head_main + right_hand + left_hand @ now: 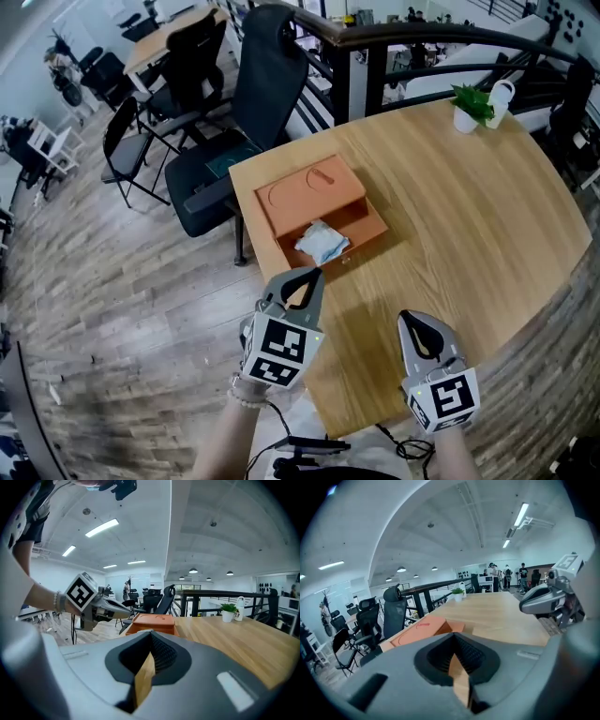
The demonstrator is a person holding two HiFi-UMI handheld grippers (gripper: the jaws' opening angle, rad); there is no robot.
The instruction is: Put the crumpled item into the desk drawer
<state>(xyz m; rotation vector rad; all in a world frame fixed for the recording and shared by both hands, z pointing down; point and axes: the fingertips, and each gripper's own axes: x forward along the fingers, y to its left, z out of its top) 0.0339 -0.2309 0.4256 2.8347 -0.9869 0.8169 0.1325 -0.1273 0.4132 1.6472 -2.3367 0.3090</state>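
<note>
The crumpled white and pale-blue item lies inside the pulled-out drawer of a small orange desk organiser near the table's left edge. My left gripper hovers just in front of the drawer, its jaws shut with nothing between them. My right gripper hangs over the table's near edge, further right, also shut and empty. The organiser shows beyond the shut jaws in the left gripper view, its drawer contents hidden. In the right gripper view the organiser sits ahead, with the left gripper beside it.
A round wooden table carries a small potted plant and a white bottle at its far side. A dark office chair stands against the table's left edge. A black railing runs behind.
</note>
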